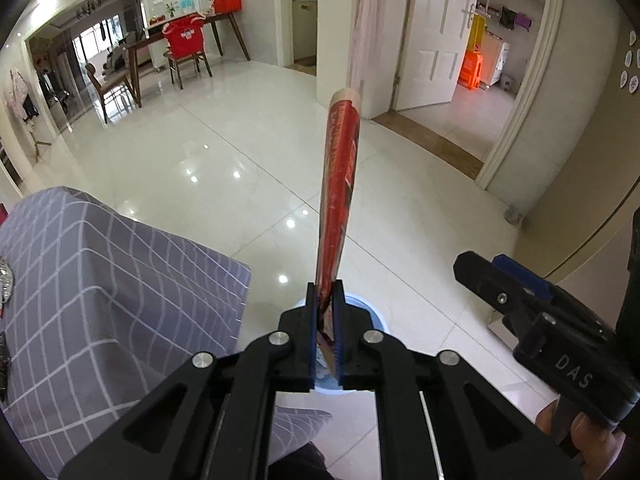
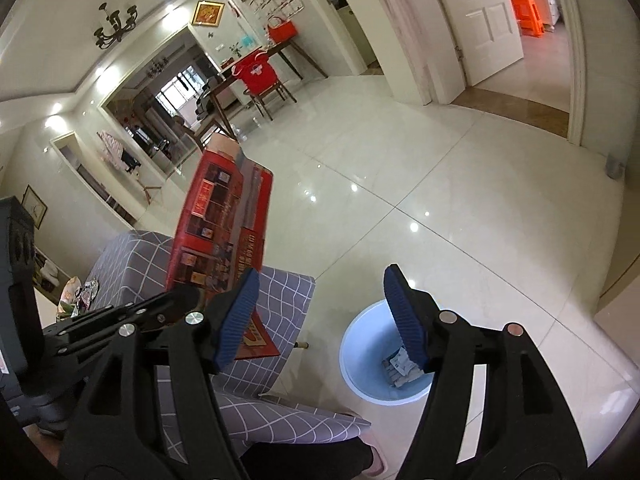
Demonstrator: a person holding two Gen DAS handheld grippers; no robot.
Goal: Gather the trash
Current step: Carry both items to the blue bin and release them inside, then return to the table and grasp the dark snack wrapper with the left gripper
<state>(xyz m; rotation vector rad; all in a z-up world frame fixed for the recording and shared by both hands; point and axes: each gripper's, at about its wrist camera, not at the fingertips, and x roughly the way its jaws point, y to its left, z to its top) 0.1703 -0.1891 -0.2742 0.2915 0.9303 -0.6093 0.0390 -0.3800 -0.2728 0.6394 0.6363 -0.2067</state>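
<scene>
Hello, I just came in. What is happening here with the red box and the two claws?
A person is collecting trash with a claw in each hand. The left claw is shut on a flattened red cardboard box and holds it up beside the table with the grey checked cloth. The right claw is open and holds nothing. A light blue bin stands on the floor below, already with some paper trash inside. The box is not yet in the bin.
</scene>
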